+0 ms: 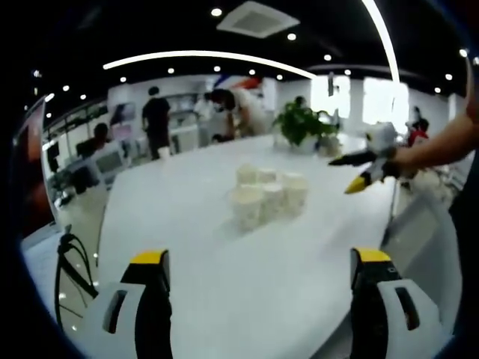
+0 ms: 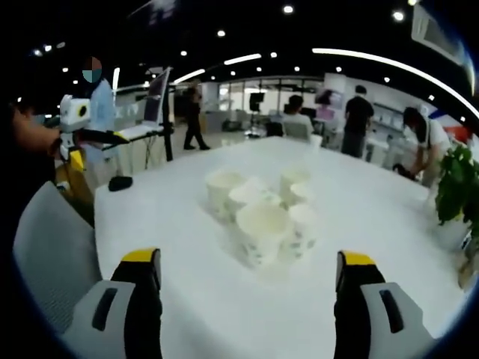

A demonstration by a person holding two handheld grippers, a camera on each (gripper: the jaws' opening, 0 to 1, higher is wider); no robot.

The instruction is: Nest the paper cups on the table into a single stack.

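White is being shown pretty much everywhere: the table (image 2: 389, 224) is plain glossy white, and the paper cups (image 2: 263, 224) are being seen as off-white with a faint greenish speckled print on the sides. The left gripper (image 1: 260, 280) and the right gripper (image 2: 247, 280) are being seen with black jaws capped in yellow, on light grey bodies. A green leafy plant (image 1: 301, 122) is being shown in a white pot. The chair (image 2: 52, 254) is being seen in pale grey.

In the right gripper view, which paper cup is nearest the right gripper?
The front cup, mouth up, at the cluster's near edge, centred between the open jaws. The other cups stand behind or beside it.
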